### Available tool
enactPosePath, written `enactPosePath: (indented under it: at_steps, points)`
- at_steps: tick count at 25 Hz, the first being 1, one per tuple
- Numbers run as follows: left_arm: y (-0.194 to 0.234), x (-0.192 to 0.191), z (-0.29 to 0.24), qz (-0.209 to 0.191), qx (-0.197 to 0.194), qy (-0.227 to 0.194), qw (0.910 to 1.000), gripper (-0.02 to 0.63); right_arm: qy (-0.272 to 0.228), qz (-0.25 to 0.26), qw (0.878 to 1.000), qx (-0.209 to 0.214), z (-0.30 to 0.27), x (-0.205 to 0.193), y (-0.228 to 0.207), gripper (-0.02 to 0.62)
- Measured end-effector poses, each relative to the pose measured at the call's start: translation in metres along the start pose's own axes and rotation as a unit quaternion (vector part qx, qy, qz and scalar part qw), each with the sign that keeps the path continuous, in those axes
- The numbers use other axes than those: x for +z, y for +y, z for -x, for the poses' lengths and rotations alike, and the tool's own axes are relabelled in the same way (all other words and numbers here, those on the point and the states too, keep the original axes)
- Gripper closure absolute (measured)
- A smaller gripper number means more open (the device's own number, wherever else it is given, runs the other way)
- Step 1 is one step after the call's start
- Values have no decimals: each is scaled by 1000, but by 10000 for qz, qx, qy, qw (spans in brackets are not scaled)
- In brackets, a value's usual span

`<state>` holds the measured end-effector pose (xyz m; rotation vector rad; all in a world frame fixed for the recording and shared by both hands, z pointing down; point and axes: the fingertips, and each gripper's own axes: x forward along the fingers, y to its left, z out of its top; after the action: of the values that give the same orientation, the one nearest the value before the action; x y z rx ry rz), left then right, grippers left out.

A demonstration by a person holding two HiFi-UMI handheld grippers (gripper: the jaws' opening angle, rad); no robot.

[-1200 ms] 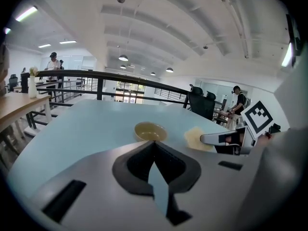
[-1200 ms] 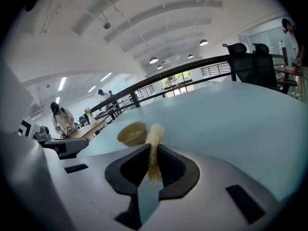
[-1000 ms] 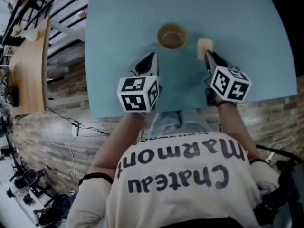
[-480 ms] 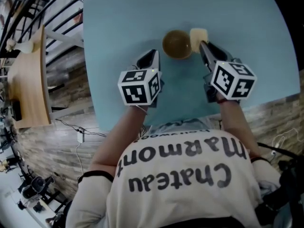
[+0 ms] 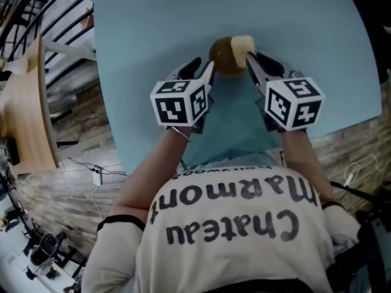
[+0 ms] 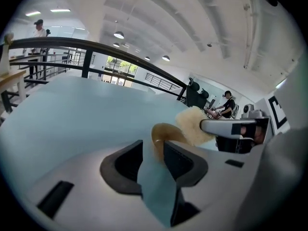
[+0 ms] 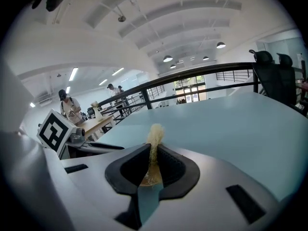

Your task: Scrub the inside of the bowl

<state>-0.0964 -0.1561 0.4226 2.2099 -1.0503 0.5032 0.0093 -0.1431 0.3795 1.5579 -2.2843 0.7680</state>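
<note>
Blue tabletop (image 5: 153, 29): left gripper (image 5: 201, 68), jaws just opening, straddles bowl (image 5: 223, 57) rim; right gripper (image 5: 255, 58) clamps sponge (image 5: 242, 43). We should pinch the rim first, then scrub.

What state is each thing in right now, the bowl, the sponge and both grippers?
bowl, upright on the table, not gripped.
sponge, pinched in the right gripper, over the bowl's rim.
left gripper, jaws apart, just been opening, bowl's rim at their mouth.
right gripper, jaws shut on the sponge.
</note>
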Motion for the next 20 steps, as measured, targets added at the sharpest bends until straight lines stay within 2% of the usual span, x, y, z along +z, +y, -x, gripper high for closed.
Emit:
enactPosePath:
  at_steps: [6, 13, 20]
  points:
    - [0, 6, -16, 414, 83, -25, 9991, 479, 332, 555, 9974, 307, -8, -1, 1, 537]
    - [3, 15, -11, 839, 488, -202, 9951, 479, 712, 1069, 9883, 816, -22, -4, 2, 537]
    - [-5, 1, -14, 846, 621, -11, 9945, 479, 876, 1275, 9806, 1201, -28, -13, 7, 537]
